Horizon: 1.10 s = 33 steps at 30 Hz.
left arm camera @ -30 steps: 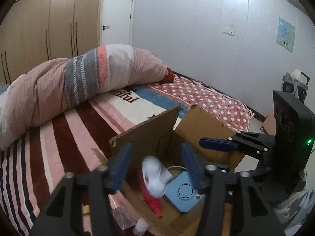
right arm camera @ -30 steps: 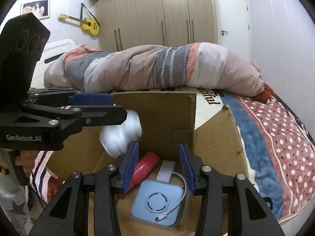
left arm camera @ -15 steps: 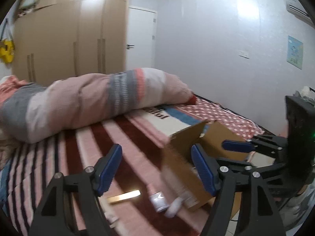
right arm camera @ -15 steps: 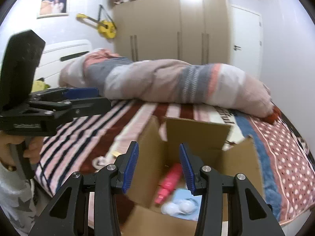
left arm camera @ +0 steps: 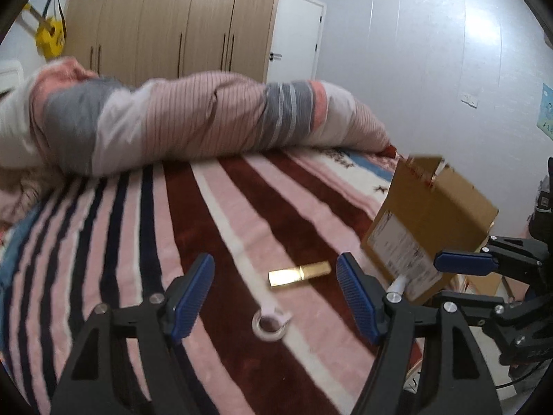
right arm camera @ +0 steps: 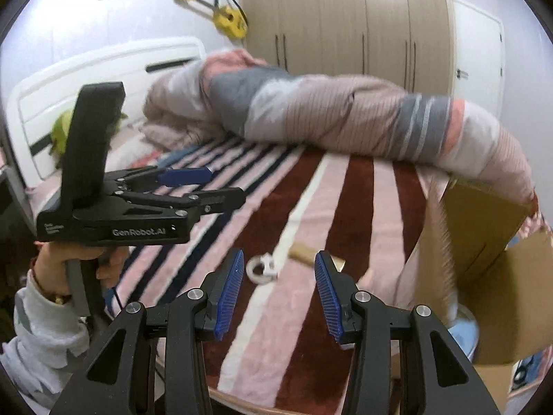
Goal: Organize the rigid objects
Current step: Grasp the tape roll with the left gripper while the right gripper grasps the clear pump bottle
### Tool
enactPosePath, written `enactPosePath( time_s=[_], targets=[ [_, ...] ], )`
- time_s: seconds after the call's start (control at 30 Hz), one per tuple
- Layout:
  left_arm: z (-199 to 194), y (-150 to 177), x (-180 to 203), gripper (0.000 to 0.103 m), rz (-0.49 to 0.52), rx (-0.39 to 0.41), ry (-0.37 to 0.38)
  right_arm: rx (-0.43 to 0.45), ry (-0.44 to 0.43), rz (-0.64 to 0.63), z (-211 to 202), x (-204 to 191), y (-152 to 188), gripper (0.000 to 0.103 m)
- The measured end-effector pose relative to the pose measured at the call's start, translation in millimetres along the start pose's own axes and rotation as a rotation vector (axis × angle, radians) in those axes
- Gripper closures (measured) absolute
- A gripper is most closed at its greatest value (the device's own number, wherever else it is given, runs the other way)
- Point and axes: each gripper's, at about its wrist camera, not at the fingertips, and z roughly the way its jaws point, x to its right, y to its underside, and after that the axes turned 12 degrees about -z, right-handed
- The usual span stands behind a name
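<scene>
A gold rectangular bar (left arm camera: 299, 274) and a white ring-shaped piece (left arm camera: 271, 323) lie on the striped blanket, just ahead of my left gripper (left arm camera: 276, 294), which is open and empty. In the right wrist view the white ring (right arm camera: 262, 268) and the gold bar (right arm camera: 304, 253) lie ahead of my right gripper (right arm camera: 279, 295), also open and empty. The open cardboard box (left arm camera: 428, 221) stands at the bed's right edge; a light blue item (right arm camera: 463, 328) shows inside it. A small white bottle (left arm camera: 397, 285) lies by the box's base.
A rolled striped duvet (left arm camera: 193, 121) lies across the far side of the bed. The left gripper's body (right arm camera: 114, 207) and the hand holding it are at the left of the right wrist view. Wardrobes (left arm camera: 166, 24) and a door (left arm camera: 297, 38) stand behind.
Both grippers have swung left, away from the box toward the middle of the bed. The white object seen between the left fingers over the box a second ago is no longer there.
</scene>
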Motion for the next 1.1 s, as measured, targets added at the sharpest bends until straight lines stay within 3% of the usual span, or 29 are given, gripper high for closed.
enactPosePath(
  time_s=[0.33, 0.53, 0.77, 0.9, 0.97, 1.1],
  targets=[
    [73, 58, -33, 0.032, -0.028, -0.174, 0.030, -0.170, 0.175, 0.217, 57, 4, 66, 0.064],
    [90, 70, -37, 0.033, -0.056, -0.196, 0.070, -0.227, 0.301, 0.352, 79, 19, 96, 0.064],
    [94, 69, -37, 0.064, -0.061, -0.196, 0.086, -0.191, 0.461, 0.334, 86, 24, 101, 0.064],
    [91, 70, -39, 0.064, -0.062, -0.195, 0.099, -0.189, 0.485, 0.343, 93, 35, 103, 0.068],
    [89, 71, -39, 0.064, -0.060, -0.193, 0.099, -0.189, 0.500, 0.305, 95, 33, 102, 0.080],
    [84, 71, -40, 0.064, -0.065, -0.188, 0.099, -0.180, 0.497, 0.274, 92, 29, 104, 0.081]
  ],
)
